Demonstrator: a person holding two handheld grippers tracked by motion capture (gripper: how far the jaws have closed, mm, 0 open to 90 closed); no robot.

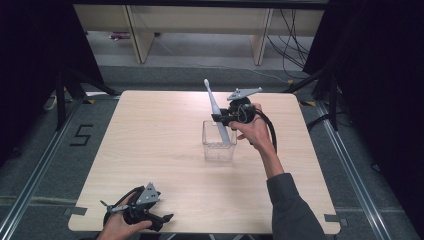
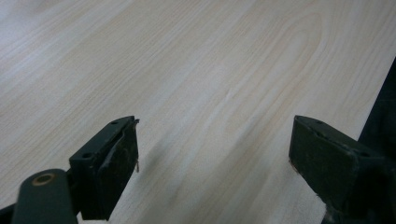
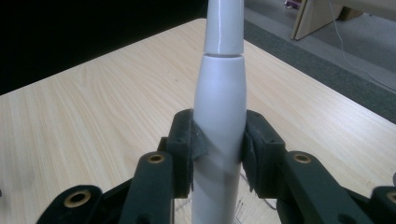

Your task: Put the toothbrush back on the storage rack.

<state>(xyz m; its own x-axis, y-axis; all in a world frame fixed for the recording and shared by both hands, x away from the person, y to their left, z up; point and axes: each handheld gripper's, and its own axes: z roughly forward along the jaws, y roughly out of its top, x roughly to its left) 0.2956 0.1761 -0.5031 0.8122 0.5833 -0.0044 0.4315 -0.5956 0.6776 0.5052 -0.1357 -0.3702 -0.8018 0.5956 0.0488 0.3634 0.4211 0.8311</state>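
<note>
The right gripper (image 1: pixel 220 118) is clenched on a white electric toothbrush (image 1: pixel 216 112); in the right gripper view both black pads (image 3: pixel 187 140) press on the thick handle (image 3: pixel 219 135) from its two sides. The toothbrush stands almost upright, and its long axis leans a little, with the brush head (image 1: pixel 206 83) toward the far left. Its lower end is already inside the clear plastic cup (image 1: pixel 218 147), which stands on the wooden table (image 1: pixel 150 150) a little right of the middle. So the cup lies directly under the gripper, and I judge that the coming move is straight down along this axis, then a release. Whether the bottom end touches the floor of the cup, I cannot tell.

The left gripper (image 1: pixel 167 218) rests at the near left edge of the table, well apart from the cup, with its jaws spread and nothing between them. The right hand (image 1: pixel 252 131) is clearly the nearer one.

No brand or label can be read on the toothbrush or cup. On the floor at the left, black tape (image 1: pixel 81 135) forms the figure 5.
</note>
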